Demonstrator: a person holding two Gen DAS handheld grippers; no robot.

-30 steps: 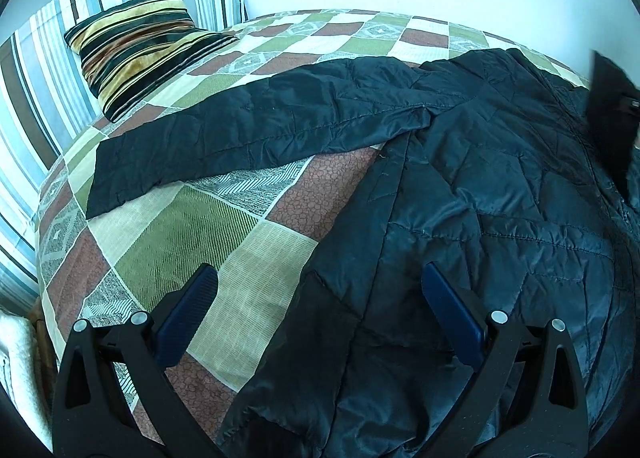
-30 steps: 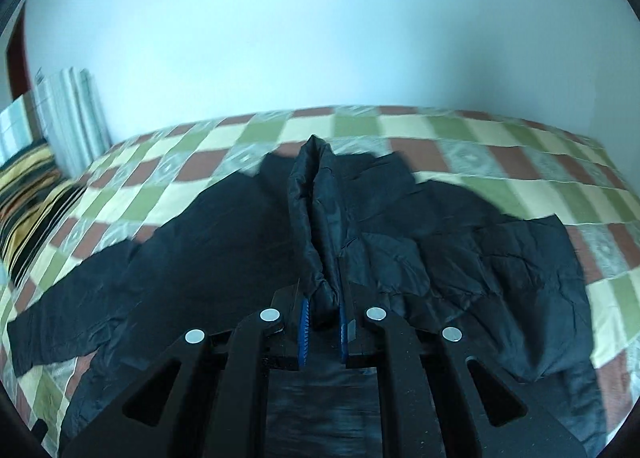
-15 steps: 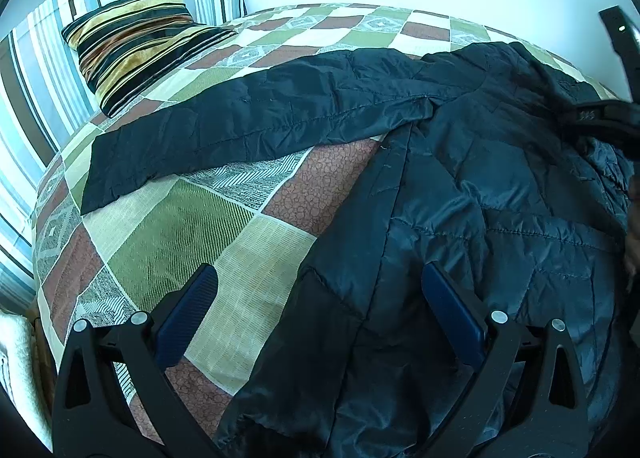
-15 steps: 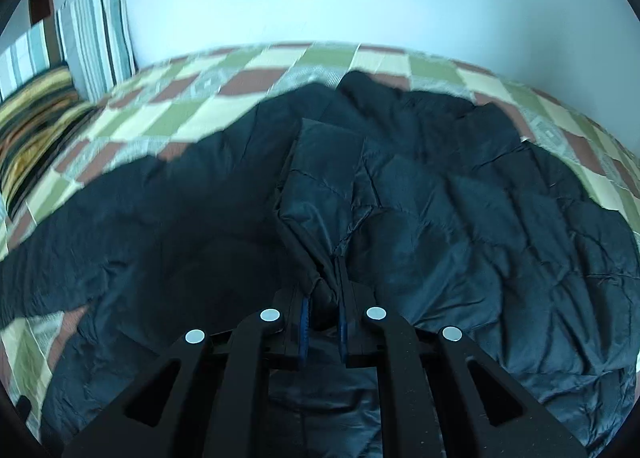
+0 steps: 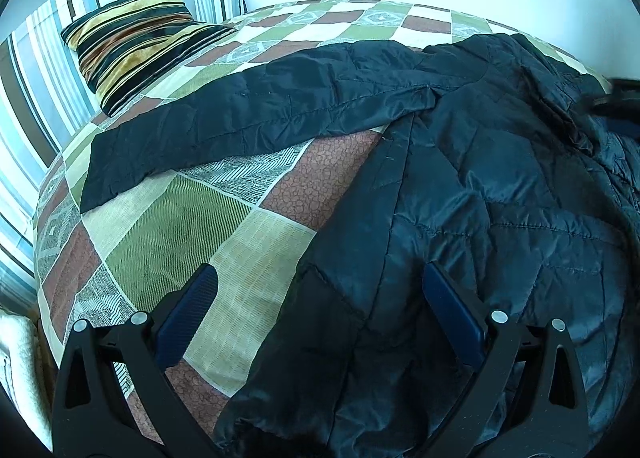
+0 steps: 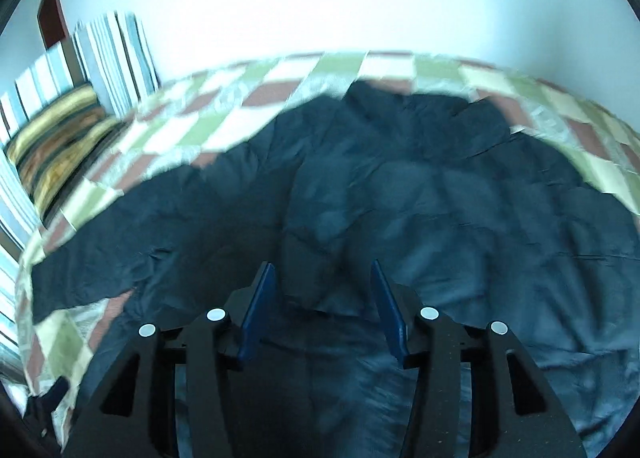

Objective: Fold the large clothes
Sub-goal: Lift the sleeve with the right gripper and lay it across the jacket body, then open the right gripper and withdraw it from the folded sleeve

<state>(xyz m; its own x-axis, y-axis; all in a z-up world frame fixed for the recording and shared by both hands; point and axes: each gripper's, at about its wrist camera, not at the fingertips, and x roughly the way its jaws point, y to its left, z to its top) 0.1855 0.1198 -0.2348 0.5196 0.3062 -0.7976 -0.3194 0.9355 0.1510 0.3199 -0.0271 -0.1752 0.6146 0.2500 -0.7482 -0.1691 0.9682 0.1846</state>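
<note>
A large dark quilted jacket lies spread on the bed, one sleeve stretched out to the left. My left gripper is open wide and hovers over the jacket's left hem edge, holding nothing. In the right wrist view the jacket fills the middle, with one side folded over its body. My right gripper is open just above the fabric, jaws apart with a fold of cloth lying loose between them. The right gripper also shows at the far right edge of the left wrist view.
The bed has a checked green, brown and cream cover. A striped gold and black pillow leans on a blue striped cushion at the head end. A white wall runs behind the bed. A white towel lies at the lower left.
My right gripper carried a pinched part of the jacket down over its body, then opened and let it go. My left gripper stayed open and moved slightly closer.
</note>
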